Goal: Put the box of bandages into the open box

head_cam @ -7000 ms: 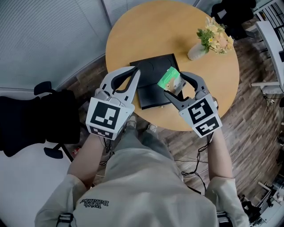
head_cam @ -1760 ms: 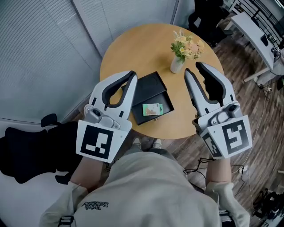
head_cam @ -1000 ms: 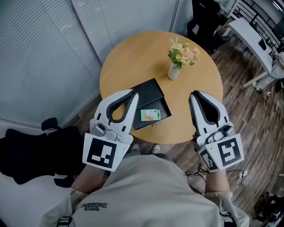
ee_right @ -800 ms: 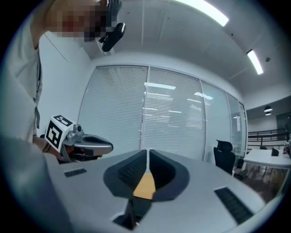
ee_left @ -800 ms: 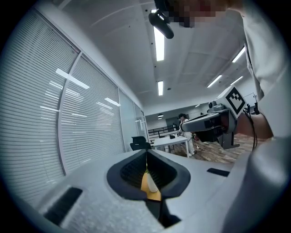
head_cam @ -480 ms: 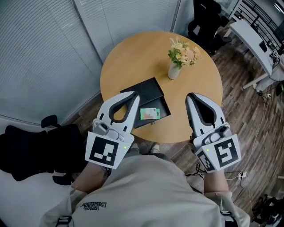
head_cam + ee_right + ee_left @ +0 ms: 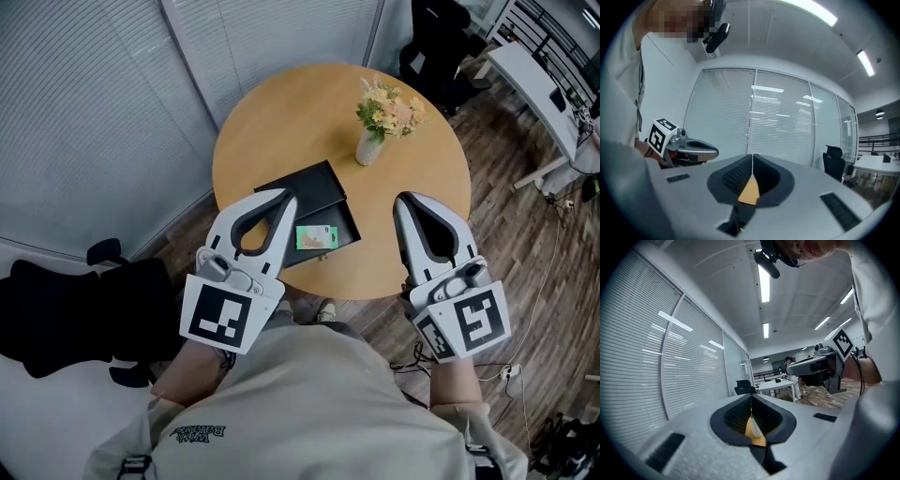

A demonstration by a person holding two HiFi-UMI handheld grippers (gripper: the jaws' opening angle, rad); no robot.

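The green and white box of bandages (image 7: pixel 316 237) lies flat in the near half of the open black box (image 7: pixel 305 190) on the round wooden table (image 7: pixel 281 122). My left gripper (image 7: pixel 288 196) is held above the table's near edge, left of the black box, jaws shut and empty. My right gripper (image 7: pixel 402 200) hovers to the right of the black box, also shut with nothing in it. In the left gripper view the left gripper (image 7: pixel 751 398) points up at the room. In the right gripper view the right gripper (image 7: pixel 752 156) points up too, and neither view shows either box.
A white vase of flowers (image 7: pixel 372 142) stands on the table beyond the black box. A black office chair (image 7: pixel 66 309) is on the floor at the left. White desks (image 7: pixel 548 89) stand at the far right. Window blinds (image 7: pixel 112 112) line the left wall.
Seven seconds ago my right gripper held the bandage box over the black box; it now lies inside. Both grippers have pulled back, the right one has shut, and little has moved in the last second.
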